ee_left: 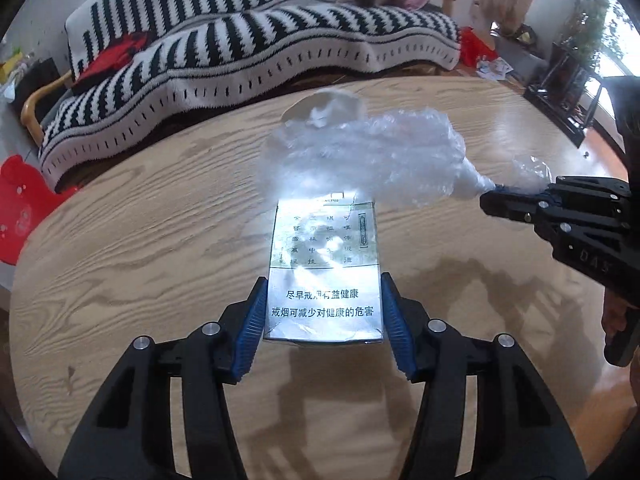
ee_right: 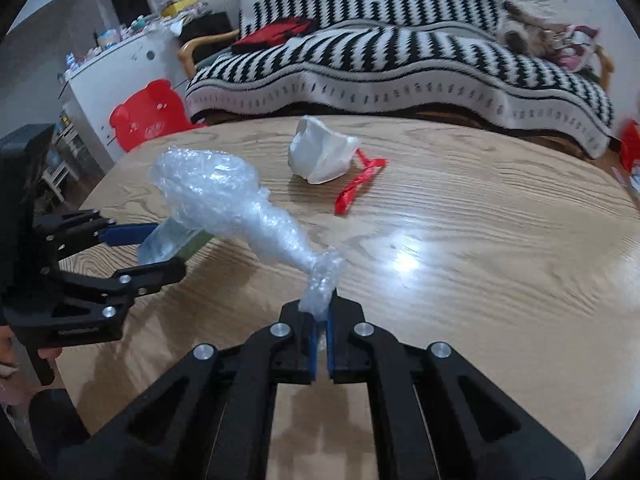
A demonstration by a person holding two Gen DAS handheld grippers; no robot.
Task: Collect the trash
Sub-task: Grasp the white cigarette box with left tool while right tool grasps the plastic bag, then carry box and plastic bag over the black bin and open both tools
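Both loads are clear of the surface (ee_left: 120,200), left hand-held gripper (ee_left: 324,312) clamping the cigarette pack (ee_left: 324,264), right hand-held gripper (ee_right: 322,320) pinching the bubble wrap (ee_right: 224,196) tail, so keep both squeezes firm while carrying to wherever trash goes.

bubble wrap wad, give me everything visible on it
The bubble wrap is clear, crumpled plastic, bunched into a fat bulb that tapers to a twisted neck. The right gripper is shut on that neck end, holding it off the wooden table, bulb tilted up toward the left gripper.
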